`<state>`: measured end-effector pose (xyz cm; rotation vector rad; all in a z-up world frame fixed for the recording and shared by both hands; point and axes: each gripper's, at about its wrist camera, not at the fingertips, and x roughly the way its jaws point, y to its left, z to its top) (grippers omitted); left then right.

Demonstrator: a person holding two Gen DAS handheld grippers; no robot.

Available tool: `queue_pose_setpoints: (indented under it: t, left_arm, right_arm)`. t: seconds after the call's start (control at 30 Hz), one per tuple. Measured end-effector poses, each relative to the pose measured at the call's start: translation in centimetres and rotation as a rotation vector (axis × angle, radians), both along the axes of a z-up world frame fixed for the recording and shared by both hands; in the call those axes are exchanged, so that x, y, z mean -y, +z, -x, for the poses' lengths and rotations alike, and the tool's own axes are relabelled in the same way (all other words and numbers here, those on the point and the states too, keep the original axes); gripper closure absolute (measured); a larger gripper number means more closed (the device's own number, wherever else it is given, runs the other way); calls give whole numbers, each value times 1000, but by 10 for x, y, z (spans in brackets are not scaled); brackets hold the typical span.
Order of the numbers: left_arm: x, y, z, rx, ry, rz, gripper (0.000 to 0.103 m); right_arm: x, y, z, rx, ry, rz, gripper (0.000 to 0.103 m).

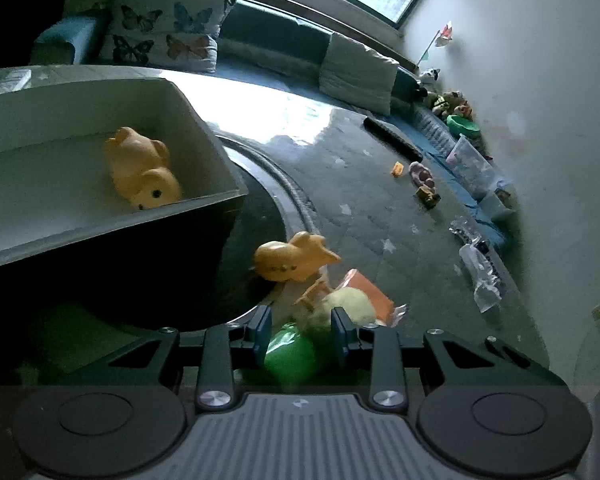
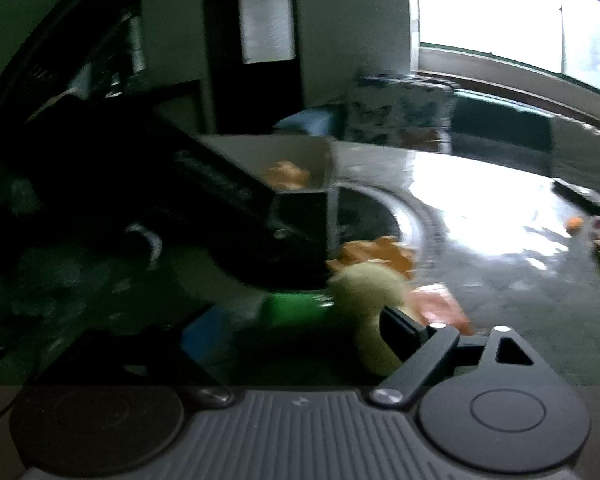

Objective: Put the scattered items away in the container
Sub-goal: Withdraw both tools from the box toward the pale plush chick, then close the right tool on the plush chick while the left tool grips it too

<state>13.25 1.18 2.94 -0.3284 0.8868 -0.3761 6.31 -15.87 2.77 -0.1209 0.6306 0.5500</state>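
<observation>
In the left wrist view a grey box (image 1: 204,120) at the left holds one yellow rubber toy (image 1: 142,168). A second yellow toy (image 1: 292,258) lies on the table beside the box. My left gripper (image 1: 302,332) has its fingers on both sides of a green ball (image 1: 294,356) and looks shut on it. A pale yellow-green plush (image 1: 346,306) and an orange packet (image 1: 370,290) lie just beyond. In the blurred right wrist view, my right gripper (image 2: 320,332) shows only its right finger (image 2: 400,326), against the plush (image 2: 370,300); the left finger is hidden in the dark.
The table (image 1: 340,184) is glossy with a round dark inset (image 1: 260,208). Small toys (image 1: 422,178) and a dark roll (image 1: 392,138) lie far right. Plastic bags (image 1: 480,268) sit at the right edge. A sofa with a butterfly cushion (image 1: 164,20) is behind.
</observation>
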Motion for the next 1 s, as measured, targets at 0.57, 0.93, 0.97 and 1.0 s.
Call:
queue_pose_setpoints:
  t: [0.57,0.93,0.97,1.0]
  left_arm:
    - [10,-20,-39,-121,97,158,67]
    - [14,-38,-53,-176,139,166,67]
    - [14,-38,-53,-175,138,169,69]
    - [14,-38,-53,-175,139,173,69]
  right_arm:
    - [17,-23,-35,-52,-113,20,40]
    - [9,-26,-37,-41,-88,50,48]
    - [9,-26,-37,-43,-88,47,49]
    - [9,-26,-37,-43,-89,46,50]
